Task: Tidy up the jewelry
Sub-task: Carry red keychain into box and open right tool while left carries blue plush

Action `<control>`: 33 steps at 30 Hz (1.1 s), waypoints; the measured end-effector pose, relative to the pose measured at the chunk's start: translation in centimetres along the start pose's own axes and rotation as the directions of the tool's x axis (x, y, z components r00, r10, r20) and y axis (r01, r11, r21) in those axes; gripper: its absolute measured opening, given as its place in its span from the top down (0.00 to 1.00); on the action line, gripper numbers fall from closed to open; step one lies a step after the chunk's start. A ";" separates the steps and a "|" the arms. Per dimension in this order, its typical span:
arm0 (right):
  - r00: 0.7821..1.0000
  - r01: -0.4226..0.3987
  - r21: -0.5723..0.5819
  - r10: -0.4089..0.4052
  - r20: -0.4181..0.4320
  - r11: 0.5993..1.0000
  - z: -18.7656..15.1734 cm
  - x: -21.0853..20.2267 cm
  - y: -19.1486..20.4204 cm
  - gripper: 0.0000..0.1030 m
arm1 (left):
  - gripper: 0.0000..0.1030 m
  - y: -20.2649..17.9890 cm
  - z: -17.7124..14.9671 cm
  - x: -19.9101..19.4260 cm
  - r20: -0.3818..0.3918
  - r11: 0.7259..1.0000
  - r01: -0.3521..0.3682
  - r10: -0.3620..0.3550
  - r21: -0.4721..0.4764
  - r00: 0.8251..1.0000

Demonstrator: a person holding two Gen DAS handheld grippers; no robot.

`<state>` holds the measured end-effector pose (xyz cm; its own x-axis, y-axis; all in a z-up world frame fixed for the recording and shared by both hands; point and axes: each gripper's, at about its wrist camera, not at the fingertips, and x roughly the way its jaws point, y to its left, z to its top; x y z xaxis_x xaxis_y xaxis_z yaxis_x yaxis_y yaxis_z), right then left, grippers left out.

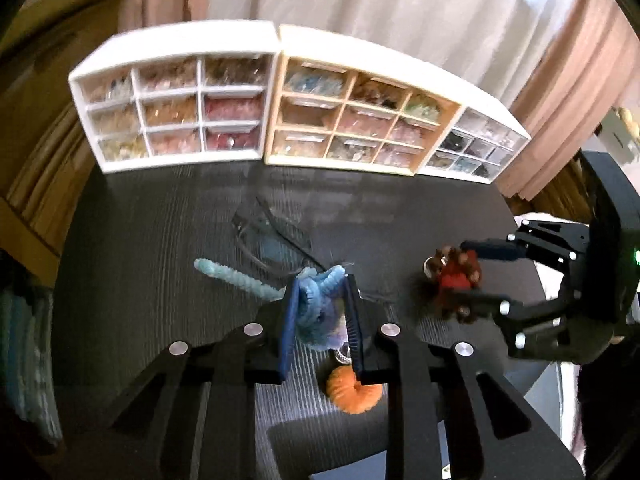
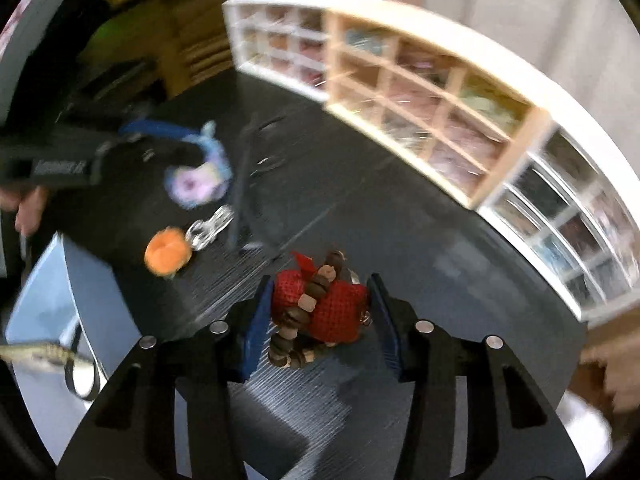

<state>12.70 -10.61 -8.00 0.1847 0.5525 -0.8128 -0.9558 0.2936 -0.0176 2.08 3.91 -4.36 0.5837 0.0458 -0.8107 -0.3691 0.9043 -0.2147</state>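
My left gripper (image 1: 320,300) is shut on a fuzzy blue and lilac charm (image 1: 318,312), held above the black table (image 1: 160,240); it also shows in the right wrist view (image 2: 200,176). My right gripper (image 2: 320,304) is shut on a red knitted charm with brown wooden beads (image 2: 320,308), also seen at the right in the left wrist view (image 1: 456,276). An orange fuzzy pumpkin charm (image 1: 352,392) with a metal clasp (image 2: 210,226) lies on the table below the left gripper. A fuzzy teal stick (image 1: 236,278) lies left of it.
Three drawer organizers stand along the table's far edge: a white one (image 1: 172,96), a wooden one (image 1: 352,116) and a clear one (image 1: 476,148). A clear plastic bag (image 1: 272,236) lies mid-table. Curtains hang behind. A light blue surface (image 2: 44,304) is at the left.
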 end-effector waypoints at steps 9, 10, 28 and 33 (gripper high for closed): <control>0.994 0.008 0.153 -0.024 0.104 0.988 -0.9 -3.0 -1.8 0.55 | 0.79 -2.5 -0.4 -3.3 0.069 0.987 -0.090 0.082 0.133 0.994; 0.993 0.002 0.167 -0.021 0.116 0.986 -0.8 -3.7 -2.0 0.55 | 0.79 -2.7 -0.5 -3.5 0.070 0.983 -0.113 0.103 0.147 0.992; 0.965 -0.031 0.166 -0.014 0.263 0.986 -1.2 -13.0 0.6 0.55 | 0.79 -7.8 -5.3 -11.8 0.151 0.960 -0.171 0.139 0.223 0.979; 0.959 -0.039 0.141 -0.002 0.283 0.989 -2.2 -14.7 1.7 0.55 | 0.79 -9.3 -8.2 -13.2 0.141 0.962 -0.115 0.082 0.248 0.987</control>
<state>7.85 -19.92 2.62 0.2440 0.7500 -0.6148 -0.9204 0.3789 0.0969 -8.10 -8.53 3.89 0.6476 0.1786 -0.7408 -0.2426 0.9699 0.0218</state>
